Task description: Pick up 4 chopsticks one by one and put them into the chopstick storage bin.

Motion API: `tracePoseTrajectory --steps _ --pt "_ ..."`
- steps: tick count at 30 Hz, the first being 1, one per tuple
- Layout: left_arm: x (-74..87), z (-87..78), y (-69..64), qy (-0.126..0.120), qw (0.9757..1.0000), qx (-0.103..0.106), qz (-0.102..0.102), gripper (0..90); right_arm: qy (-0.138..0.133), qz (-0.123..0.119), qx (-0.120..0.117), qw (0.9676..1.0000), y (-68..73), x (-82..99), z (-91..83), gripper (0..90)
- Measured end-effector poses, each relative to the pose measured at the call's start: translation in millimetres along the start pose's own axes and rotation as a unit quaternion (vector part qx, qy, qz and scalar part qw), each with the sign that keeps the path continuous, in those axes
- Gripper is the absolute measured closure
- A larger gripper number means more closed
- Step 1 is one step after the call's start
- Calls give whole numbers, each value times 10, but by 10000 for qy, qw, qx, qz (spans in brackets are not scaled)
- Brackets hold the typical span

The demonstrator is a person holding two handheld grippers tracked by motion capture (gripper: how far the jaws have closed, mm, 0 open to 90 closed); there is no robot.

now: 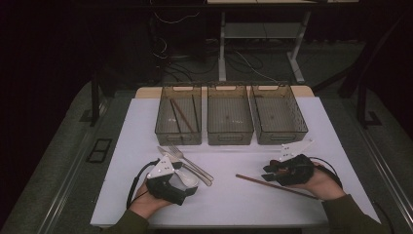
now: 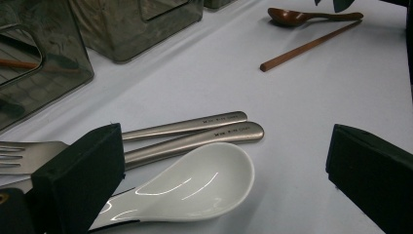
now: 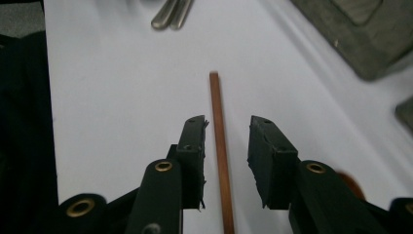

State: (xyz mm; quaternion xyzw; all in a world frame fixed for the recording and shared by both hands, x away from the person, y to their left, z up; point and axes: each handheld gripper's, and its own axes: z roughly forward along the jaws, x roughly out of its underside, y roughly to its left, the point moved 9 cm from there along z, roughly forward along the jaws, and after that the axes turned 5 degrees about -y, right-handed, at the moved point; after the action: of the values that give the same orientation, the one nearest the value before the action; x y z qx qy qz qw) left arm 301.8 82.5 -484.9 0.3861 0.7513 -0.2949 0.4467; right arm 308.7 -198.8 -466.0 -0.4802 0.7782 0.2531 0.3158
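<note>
A brown wooden chopstick (image 1: pixel 253 180) lies flat on the white table, right of centre. My right gripper (image 1: pixel 269 173) is low over its near part. In the right gripper view the chopstick (image 3: pixel 219 126) runs between the two jaws of that gripper (image 3: pixel 229 122), which stand open and apart from it on both sides. My left gripper (image 1: pixel 187 183) rests at the front left, open wide around the bowl of a white ceramic spoon (image 2: pixel 204 183). Its jaws do not press on the spoon.
Two steel handles (image 2: pixel 214 131) and a fork (image 1: pixel 181 153) lie just beyond the white spoon. A brown wooden spoon (image 2: pixel 292 17) lies by the right hand. Three clear bins stand in a row at the back; the left bin (image 1: pixel 178 139) holds chopsticks (image 1: pixel 182 114).
</note>
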Motion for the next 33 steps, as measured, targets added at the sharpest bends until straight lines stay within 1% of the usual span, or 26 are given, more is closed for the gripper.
tracePoseTrajectory --steps 5,9,10,11,12,14,15,16,19,22,27,33 --pt "2 5 -9 1 10000 -3 2 0 148 77 11 9999 -8 205 -56 711" --pt "0 1 -7 -5 10000 -2 3 0 366 52 35 9993 -20 350 -36 733" --pt "1 1 -8 -3 10000 0 2 0 446 -47 49 9990 -40 384 -22 737" --pt "1 1 -8 -1 10000 1 6 0 494 10 22 9988 -30 402 -4 746" --pt "1 2 -10 -2 10000 5 5 0 541 -35 39 9985 -44 418 12 750" --pt "3 -1 -13 15 10000 9 8 0 602 -29 -12 9982 -49 443 39 759" --pt "2 -1 -14 13 10000 9 9 0 624 -98 -18 9980 -67 459 50 764" --pt "3 0 -14 15 10000 8 13 0 643 -94 -61 9979 -64 473 61 766" --pt "3 2 -16 15 10000 8 7 0 741 -123 -51 9972 -80 520 88 785" --pt "4 3 -17 22 10000 7 2 0 721 -123 -39 9973 -85 527 83 816" --pt "3 2 -17 18 10000 8 1 0 721 -261 -29 9970 -74 532 84 822" --pt "-1 -2 -19 8 10000 4 6 0 731 -229 -40 9971 -56 528 86 833"
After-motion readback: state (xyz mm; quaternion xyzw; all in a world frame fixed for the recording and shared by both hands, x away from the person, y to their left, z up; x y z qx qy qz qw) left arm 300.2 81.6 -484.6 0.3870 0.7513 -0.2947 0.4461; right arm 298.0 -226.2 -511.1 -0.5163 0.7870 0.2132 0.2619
